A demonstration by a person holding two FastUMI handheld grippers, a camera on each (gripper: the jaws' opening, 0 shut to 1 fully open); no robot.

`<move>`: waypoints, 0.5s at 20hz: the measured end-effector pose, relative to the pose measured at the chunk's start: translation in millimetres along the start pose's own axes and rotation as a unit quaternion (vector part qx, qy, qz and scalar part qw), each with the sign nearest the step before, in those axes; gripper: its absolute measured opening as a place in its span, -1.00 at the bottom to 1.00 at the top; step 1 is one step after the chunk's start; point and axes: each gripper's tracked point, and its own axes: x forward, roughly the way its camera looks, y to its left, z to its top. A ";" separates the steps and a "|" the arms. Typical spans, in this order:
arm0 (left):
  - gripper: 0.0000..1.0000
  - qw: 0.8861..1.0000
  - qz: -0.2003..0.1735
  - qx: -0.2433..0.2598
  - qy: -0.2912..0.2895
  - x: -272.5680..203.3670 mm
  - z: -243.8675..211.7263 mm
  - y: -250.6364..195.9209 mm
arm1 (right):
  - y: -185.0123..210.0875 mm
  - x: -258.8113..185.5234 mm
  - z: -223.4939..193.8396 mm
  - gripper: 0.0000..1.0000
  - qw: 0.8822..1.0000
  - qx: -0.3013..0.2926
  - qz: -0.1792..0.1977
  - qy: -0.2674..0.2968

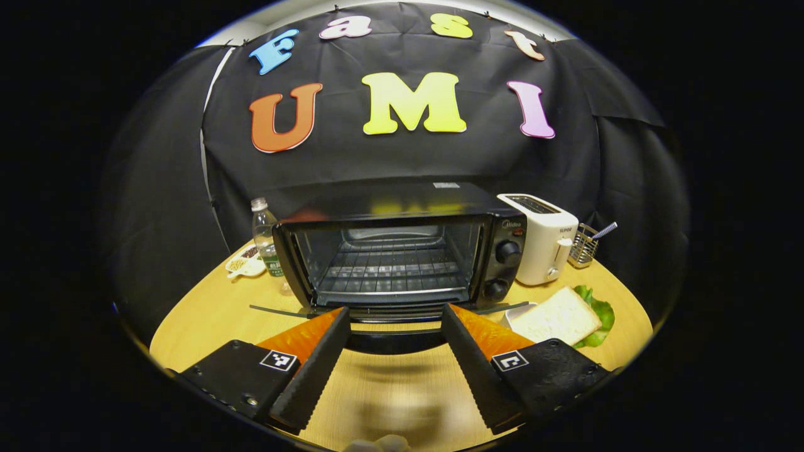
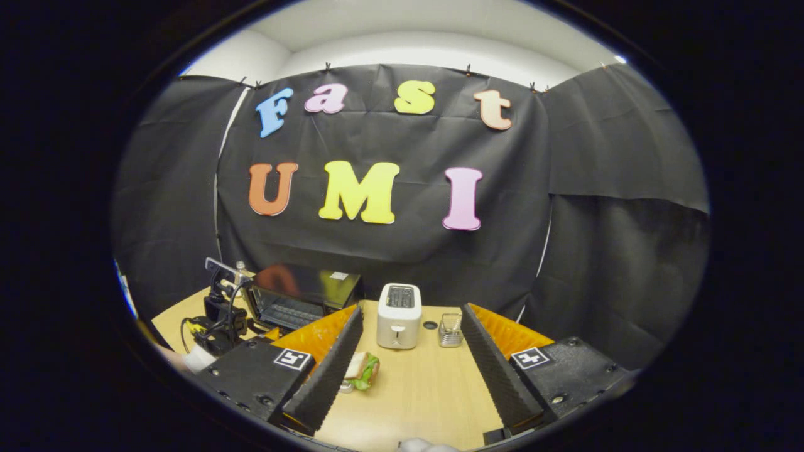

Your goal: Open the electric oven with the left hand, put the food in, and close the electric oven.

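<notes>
Seeing oven (image 1: 402, 251) sitting straight ahead of my left gripper (image 1: 394, 333), fingers spread, door down, rack bare. Bread (image 1: 556, 317) (on lettuce) lying right of fingers. Right gripper (image 2: 411, 342) gaping too, holding nothing.

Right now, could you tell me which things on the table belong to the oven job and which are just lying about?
For the job:
- electric oven, door open
- sandwich of bread and lettuce
- left gripper
- right gripper

Lying about:
- toaster
- water bottle
- wire holder
- snack dish
</notes>
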 end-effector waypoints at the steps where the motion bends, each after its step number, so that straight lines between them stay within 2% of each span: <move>1: 0.94 1.000 -0.001 0.001 0.006 -1.3 -8.3 -1.4 | -0.5 -2.4 -1.3 1.00 1.000 -0.001 -0.001 0.001; 2: 0.94 1.000 -0.002 0.001 0.014 -3.4 -16.8 -1.4 | -1.7 -4.2 -3.3 0.82 1.000 -0.003 -0.003 0.002; 3: 0.94 1.000 -0.002 -0.001 0.022 -5.2 -24.4 -1.9 | -2.6 -5.5 -5.6 1.00 1.000 -0.004 -0.004 0.003; 10: 0.89 0.996 -0.010 -0.010 0.092 -0.8 -81.7 -9.4 | -8.8 -10.8 -23.1 1.00 1.000 -0.001 -0.013 0.022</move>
